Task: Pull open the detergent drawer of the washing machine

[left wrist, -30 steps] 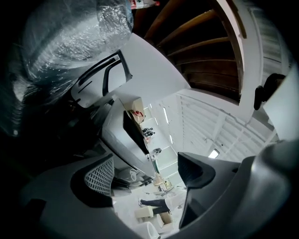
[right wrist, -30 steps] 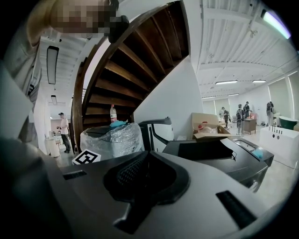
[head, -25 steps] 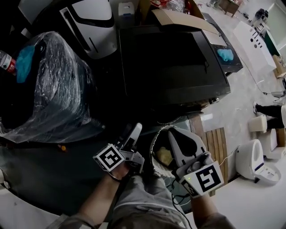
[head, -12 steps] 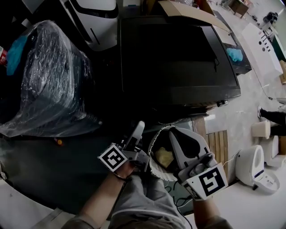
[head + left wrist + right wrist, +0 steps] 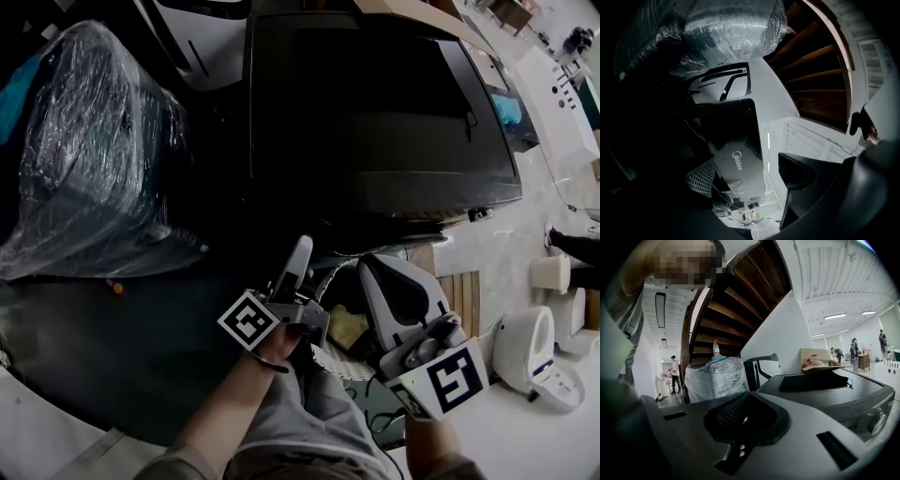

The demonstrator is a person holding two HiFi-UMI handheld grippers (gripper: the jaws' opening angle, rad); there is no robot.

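The washing machine (image 5: 375, 112) is a dark box seen from above, filling the upper middle of the head view. Its front face lies under the top's near edge and I cannot pick out the detergent drawer. My left gripper (image 5: 302, 246) is turned on its side just below that near edge, jaws apart with nothing between them. It looks along the black "Midea" machine (image 5: 736, 154). My right gripper (image 5: 375, 272) is beside it to the right, shut and empty, a little short of the machine. From the right gripper view the washing machine (image 5: 834, 390) stands ahead on the right.
A bulky thing wrapped in clear plastic (image 5: 84, 141) stands left of the machine. A white appliance (image 5: 202, 28) is behind it. A mesh basket (image 5: 342, 361) sits by my legs, with wooden slats (image 5: 459, 295) and a white device (image 5: 530, 347) to the right. A staircase (image 5: 736, 310) rises behind.
The washing machine has come nearer and fills more of the head view. Both grippers have moved slightly up and to the right, closer to its near edge. Their jaws look unchanged.
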